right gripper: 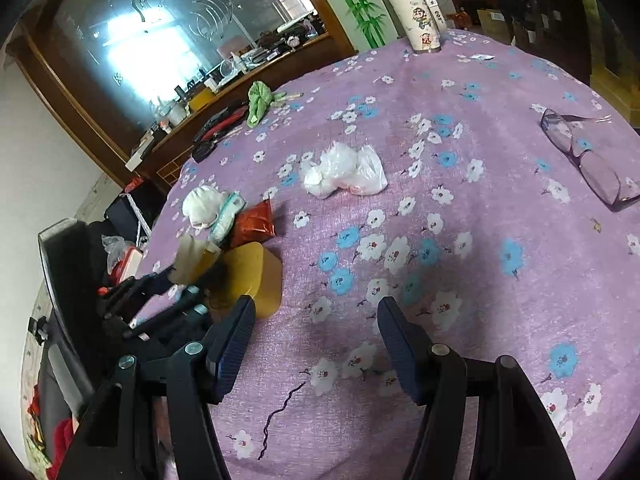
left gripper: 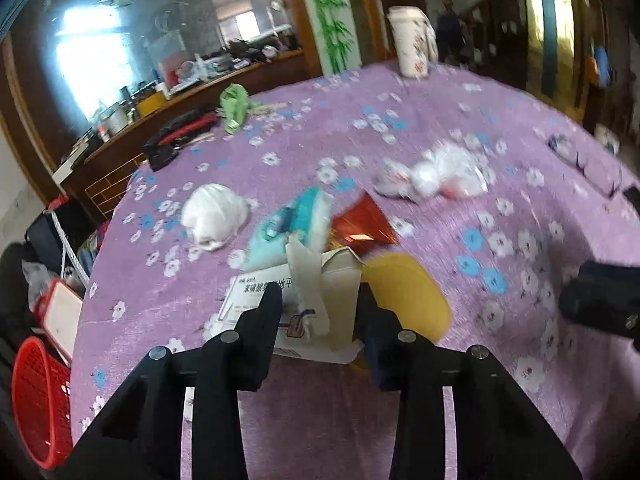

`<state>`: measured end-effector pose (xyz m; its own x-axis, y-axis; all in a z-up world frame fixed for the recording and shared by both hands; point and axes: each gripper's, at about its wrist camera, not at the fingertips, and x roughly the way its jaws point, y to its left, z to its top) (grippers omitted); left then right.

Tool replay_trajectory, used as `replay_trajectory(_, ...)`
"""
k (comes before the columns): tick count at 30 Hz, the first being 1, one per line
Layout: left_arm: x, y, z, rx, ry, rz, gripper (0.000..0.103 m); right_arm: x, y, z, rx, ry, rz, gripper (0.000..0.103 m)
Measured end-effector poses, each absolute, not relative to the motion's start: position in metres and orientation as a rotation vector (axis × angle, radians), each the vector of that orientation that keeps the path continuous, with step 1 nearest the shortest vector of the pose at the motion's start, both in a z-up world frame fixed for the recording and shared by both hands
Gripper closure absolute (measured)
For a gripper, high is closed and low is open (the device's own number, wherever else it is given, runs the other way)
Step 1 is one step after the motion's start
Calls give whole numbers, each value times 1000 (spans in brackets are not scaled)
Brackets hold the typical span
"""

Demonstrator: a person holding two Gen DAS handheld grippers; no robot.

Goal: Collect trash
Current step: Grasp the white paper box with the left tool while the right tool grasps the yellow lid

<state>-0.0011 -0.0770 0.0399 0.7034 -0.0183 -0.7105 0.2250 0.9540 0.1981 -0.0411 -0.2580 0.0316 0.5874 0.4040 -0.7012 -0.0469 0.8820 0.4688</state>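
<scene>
Left tongs [left gripper: 320,300] are gripping a torn medicine box [left gripper: 316,304], right tongs [right gripper: 316,320] are hanging wide and empty, while wrappers and a crumpled plastic bag [right gripper: 344,174] are still littering the counter [right gripper: 480,280].

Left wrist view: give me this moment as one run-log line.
left claw: shut on opened white carton | right claw: open, empty, above purple tablecloth | yellow bowl: beside carton | plastic bag bundle: uncollected

On the table [right gripper: 500,208], the opened carton [left gripper: 312,300] lies nearest the left edge, between the fingers of the left gripper [left gripper: 320,300] — a roll of tape [right gripper: 252,276] just to its right. Behind them sit a foil packet [right gripper: 254,222], a tissue pack [right gripper: 228,216] and a crumpled wad [right gripper: 202,206]. Farther back toward the middle lies a plastic bag [right gripper: 346,174]; a cup [right gripper: 416,16] stands at the far edge, spectacles [right gripper: 588,160] at the right.
</scene>
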Motion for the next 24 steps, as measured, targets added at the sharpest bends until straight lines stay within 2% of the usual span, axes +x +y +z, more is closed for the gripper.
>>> replay_trajectory(8, -29, -21, 66, 125, 726, -163, 80, -33, -215, 28, 316, 938, 297, 33)
replay_trajectory(16, -45, 43, 62, -9, 739, -111, 81, -17, -154, 26, 102, 931, 262, 23)
replay_trajectory(24, -29, 80, 45, -81, 791, -78, 80, -1, -132, 12, 26, 956, 209, 24)
